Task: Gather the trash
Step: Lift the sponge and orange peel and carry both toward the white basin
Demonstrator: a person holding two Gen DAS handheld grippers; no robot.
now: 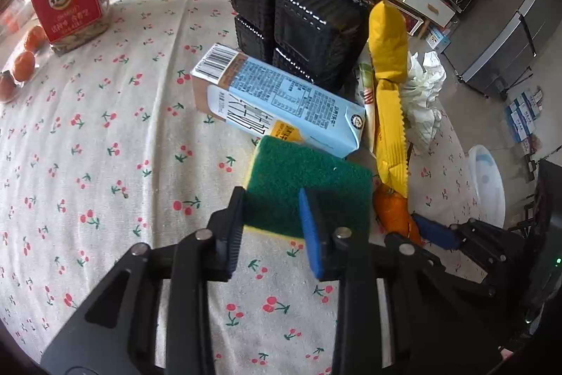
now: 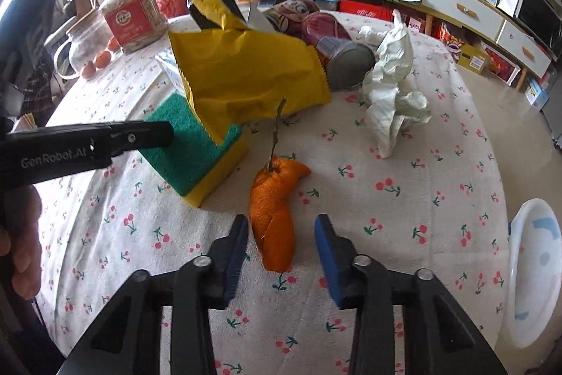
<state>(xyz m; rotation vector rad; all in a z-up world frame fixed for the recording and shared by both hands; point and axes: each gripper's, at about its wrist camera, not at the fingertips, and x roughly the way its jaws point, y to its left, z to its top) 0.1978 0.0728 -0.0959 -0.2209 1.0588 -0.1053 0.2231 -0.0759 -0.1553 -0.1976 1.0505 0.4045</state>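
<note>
Looking along the left gripper, its two blue-padded fingers are standing moderately apart with nothing between them, poised just above the near edge of one green-and-yellow sponge. The sponge is probably not trash, so this gripper seems to be waiting. Beyond it one light-blue carton is lying on its side on the cherry-print tablecloth, with a stack of black plastic trays behind it; I cannot count the trays surely. To the right, one yellow wrapper is draping down, one crumpled white tissue is lying beside it, and a piece of orange peel is showing near the right gripper.

Turning to the right wrist view, the right gripper is spreading wide around the near end of the single orange peel, its left finger almost touching it and its right one clear of it, likely so it can close on this scrap first. The yellow wrapper is partly covering the sponge. Far right lie the tissue and one tipped can. A white bin is standing at the right edge, off the table, probably the destination.
</note>
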